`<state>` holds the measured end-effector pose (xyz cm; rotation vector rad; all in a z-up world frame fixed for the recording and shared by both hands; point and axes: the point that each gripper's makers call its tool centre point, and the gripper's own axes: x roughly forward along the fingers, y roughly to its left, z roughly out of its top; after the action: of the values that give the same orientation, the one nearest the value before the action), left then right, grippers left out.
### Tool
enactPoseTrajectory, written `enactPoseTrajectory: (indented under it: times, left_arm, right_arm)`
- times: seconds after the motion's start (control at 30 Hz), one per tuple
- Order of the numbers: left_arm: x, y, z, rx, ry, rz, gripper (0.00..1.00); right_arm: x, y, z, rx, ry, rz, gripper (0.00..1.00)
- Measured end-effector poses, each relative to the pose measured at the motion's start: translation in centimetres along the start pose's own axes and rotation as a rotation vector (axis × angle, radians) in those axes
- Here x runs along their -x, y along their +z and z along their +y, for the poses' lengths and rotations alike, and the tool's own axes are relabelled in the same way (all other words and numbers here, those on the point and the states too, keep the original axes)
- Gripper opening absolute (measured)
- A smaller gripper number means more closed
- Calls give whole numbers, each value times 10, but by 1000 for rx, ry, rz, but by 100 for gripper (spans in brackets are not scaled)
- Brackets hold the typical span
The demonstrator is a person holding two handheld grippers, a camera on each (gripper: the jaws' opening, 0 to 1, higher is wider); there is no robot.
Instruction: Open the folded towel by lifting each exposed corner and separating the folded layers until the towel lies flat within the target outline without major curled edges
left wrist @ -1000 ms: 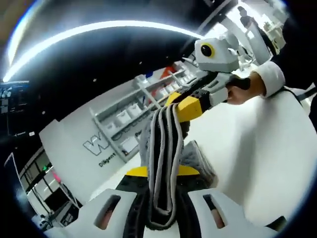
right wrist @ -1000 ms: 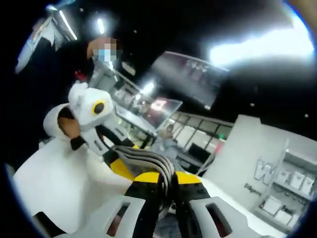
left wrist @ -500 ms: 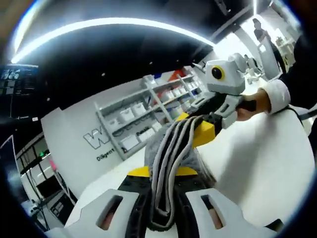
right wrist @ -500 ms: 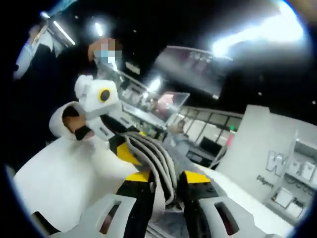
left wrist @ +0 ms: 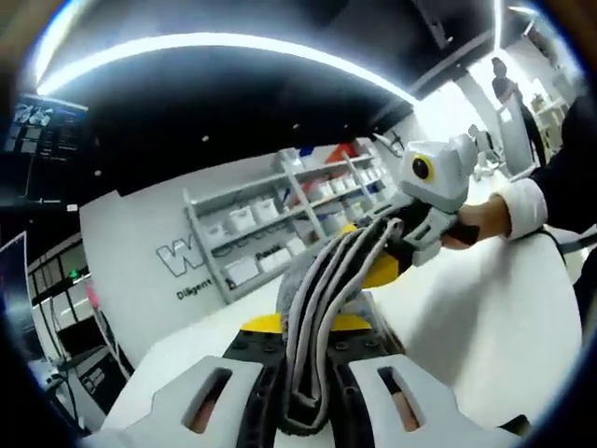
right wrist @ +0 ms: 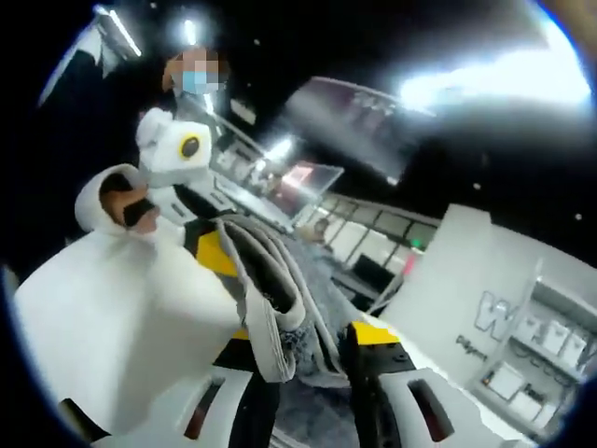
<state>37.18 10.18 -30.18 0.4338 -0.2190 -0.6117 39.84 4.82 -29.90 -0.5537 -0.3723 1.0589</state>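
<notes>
Left gripper view: the left gripper (left wrist: 308, 359) was closed on a bunched edge of the grey towel (left wrist: 317, 299), whose light-trimmed folds ran up from between the yellow-tipped jaws to the right gripper (left wrist: 396, 252), which clamped the far end of the same edge. A hand (left wrist: 485, 219) in a white cuff held that gripper above the white table (left wrist: 466, 327). Shelving with white bins (left wrist: 270, 229) stood against a white wall behind. Right gripper view: the right gripper (right wrist: 308, 341) held the towel (right wrist: 280, 299) pinched between its jaws, the layers sagging open into a loop just in front of them. The cloth stretched across to the left gripper (right wrist: 201, 238), gripped by a hand (right wrist: 126, 205) in a white sleeve, with the towel raised clear of the table (right wrist: 112, 317).
</notes>
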Motion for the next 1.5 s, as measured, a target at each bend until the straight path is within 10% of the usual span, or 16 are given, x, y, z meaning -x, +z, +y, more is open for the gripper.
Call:
enactPoseTrajectory:
  times: [0.57, 0.8, 1.5]
  left_arm:
    - [7, 18, -26, 39, -107, -60, 9]
    - [25, 38, -43, 354, -319, -120, 9]
    - [28, 23, 17, 432, -89, -123, 9]
  right_arm:
    - [14, 28, -12, 19, -61, -108, 8]
    - [12, 38, -1, 27, -28, -154, 11]
    - [-5, -9, 4, -218, 58, 26, 47]
